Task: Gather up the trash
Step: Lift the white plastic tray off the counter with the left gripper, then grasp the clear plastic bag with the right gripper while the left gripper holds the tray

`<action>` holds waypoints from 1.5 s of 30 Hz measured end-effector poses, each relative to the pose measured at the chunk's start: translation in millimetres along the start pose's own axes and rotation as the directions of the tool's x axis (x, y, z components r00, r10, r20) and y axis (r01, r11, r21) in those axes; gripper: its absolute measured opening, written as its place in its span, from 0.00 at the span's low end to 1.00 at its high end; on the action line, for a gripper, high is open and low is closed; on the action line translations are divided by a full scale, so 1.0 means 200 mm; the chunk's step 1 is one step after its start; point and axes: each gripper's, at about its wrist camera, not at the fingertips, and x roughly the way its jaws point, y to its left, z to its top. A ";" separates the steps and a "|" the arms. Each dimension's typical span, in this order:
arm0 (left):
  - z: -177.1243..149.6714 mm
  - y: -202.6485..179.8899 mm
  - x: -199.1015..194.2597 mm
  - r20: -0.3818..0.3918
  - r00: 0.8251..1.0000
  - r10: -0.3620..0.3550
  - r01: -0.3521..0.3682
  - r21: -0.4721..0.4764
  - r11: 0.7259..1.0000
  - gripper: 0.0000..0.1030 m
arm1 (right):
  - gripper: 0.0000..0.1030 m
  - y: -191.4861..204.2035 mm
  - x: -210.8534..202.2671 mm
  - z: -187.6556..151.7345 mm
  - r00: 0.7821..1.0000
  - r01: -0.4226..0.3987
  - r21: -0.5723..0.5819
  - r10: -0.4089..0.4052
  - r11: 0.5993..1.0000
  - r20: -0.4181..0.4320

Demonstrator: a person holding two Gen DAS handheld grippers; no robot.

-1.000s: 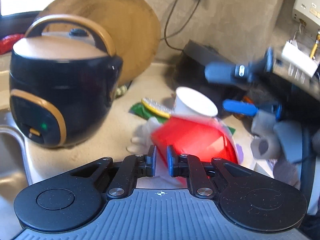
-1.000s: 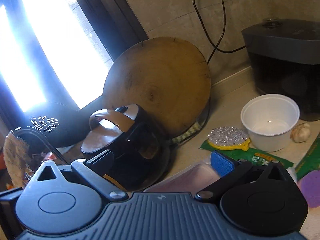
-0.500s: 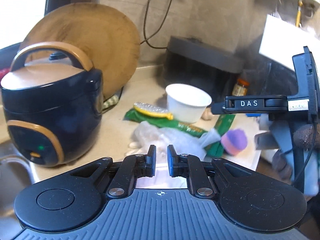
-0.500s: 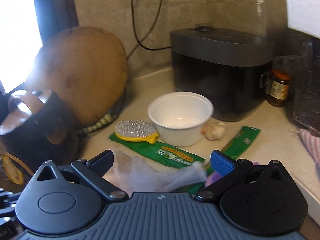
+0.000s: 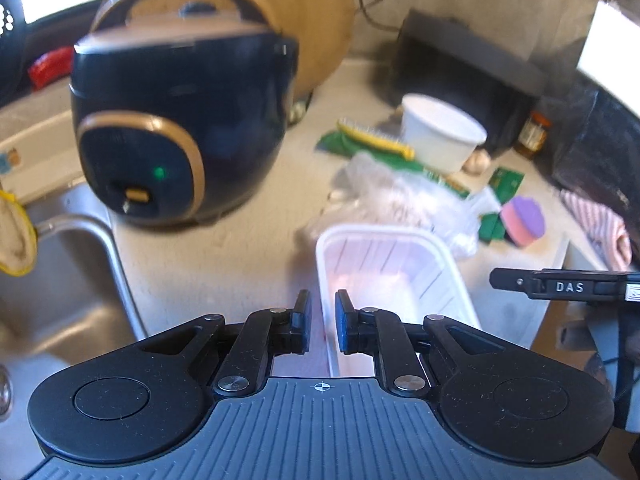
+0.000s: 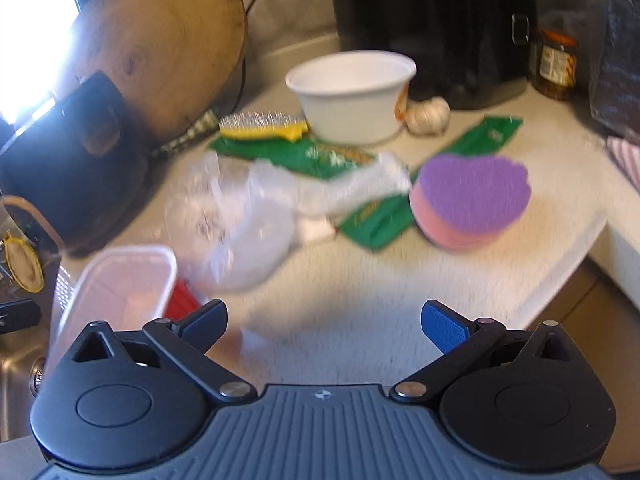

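Observation:
A clear plastic container point(image 5: 384, 272) sits tilted at the counter's front. My left gripper point(image 5: 322, 320) is shut on its left rim, which runs between the pads. In the right wrist view the same container point(image 6: 120, 284) is at the lower left, with something red point(image 6: 182, 300) showing beneath it. Beyond it lie a crumpled clear plastic bag point(image 6: 240, 216) and green wrappers point(image 6: 376, 220). My right gripper point(image 6: 324, 320) hangs open over bare counter in front of the bag, nothing between its fingers.
A white bowl point(image 6: 352, 92), yellow scrubber point(image 6: 260, 126), garlic bulb point(image 6: 428, 116) and purple-pink sponge point(image 6: 472, 196) share the counter. The dark rice cooker point(image 5: 180, 120) and steel sink point(image 5: 60, 280) are on the left, with a wooden board point(image 6: 160, 48) and black appliance point(image 6: 432, 28) behind.
Both grippers have dropped toward the counter and tilted down. The right one has swung from the window side to the trash. The left stays closed on the container.

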 end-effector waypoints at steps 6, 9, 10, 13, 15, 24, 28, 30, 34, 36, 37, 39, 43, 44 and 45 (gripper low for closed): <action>-0.03 0.02 0.14 -0.061 0.998 -0.003 0.001 -0.036 0.999 0.18 | 1.00 0.01 0.04 -0.05 0.999 -0.029 0.038 0.030 0.999 -0.026; -0.05 0.03 0.18 -0.064 0.998 -0.009 0.006 -0.052 0.999 0.18 | 1.00 0.00 0.07 -0.04 0.996 -0.057 0.061 0.061 0.996 -0.059; -0.05 0.04 0.19 -0.065 0.998 -0.012 0.008 -0.056 0.998 0.18 | 1.00 0.01 0.07 -0.05 0.996 -0.057 0.046 0.059 0.997 -0.064; -0.07 0.06 0.21 -0.074 0.997 -0.027 0.022 -0.066 0.998 0.16 | 1.00 0.04 0.08 -0.05 0.995 -0.049 -0.011 0.048 0.999 -0.082; -0.09 0.07 0.20 -0.073 0.996 -0.051 0.044 -0.093 0.995 0.15 | 1.00 0.06 0.09 -0.06 0.996 -0.033 -0.048 0.029 0.998 -0.084; -0.12 0.15 0.14 0.002 1.000 -0.009 0.009 -0.192 0.981 0.12 | 1.00 0.12 0.11 -0.10 0.986 0.144 -0.103 -0.151 0.984 -0.064; -0.13 0.19 0.11 0.033 0.998 0.048 -0.039 -0.229 0.973 0.12 | 1.00 0.12 0.12 -0.07 0.989 0.097 -0.162 -0.113 0.982 -0.095; -0.13 0.20 0.09 0.032 0.997 0.069 -0.059 -0.237 0.970 0.12 | 0.98 0.13 0.10 -0.05 0.992 0.053 -0.183 -0.073 0.982 -0.102; -0.14 0.22 0.08 0.024 0.997 0.075 -0.067 -0.233 0.970 0.13 | 0.98 0.20 -0.03 0.06 0.996 0.035 -0.170 -0.020 0.985 0.092; -0.15 0.22 0.06 0.022 0.998 0.059 -0.052 -0.239 0.970 0.14 | 0.99 0.23 -0.05 0.12 0.988 0.011 -0.160 0.015 0.987 0.157; -0.17 0.22 0.06 0.022 0.998 0.053 -0.046 -0.242 0.969 0.14 | 0.99 0.25 -0.04 0.16 0.985 -0.006 -0.154 0.032 0.988 0.167; -0.19 0.22 0.04 0.022 0.998 0.054 -0.047 -0.245 0.968 0.14 | 0.99 0.29 0.01 0.22 0.984 -0.039 -0.159 0.065 0.986 0.165; -0.22 0.22 0.01 0.015 0.998 0.058 -0.052 -0.249 0.967 0.14 | 0.98 0.37 0.15 0.29 0.985 -0.019 -0.193 0.052 0.981 0.165; -0.22 0.22 0.01 0.016 0.998 0.056 -0.050 -0.249 0.967 0.14 | 0.98 0.39 0.19 0.30 0.986 -0.015 -0.199 0.047 0.980 0.158; -0.23 0.22 0.00 0.019 0.998 0.057 -0.050 -0.250 0.967 0.14 | 0.97 0.41 0.23 0.32 0.988 -0.014 -0.203 0.045 0.979 0.148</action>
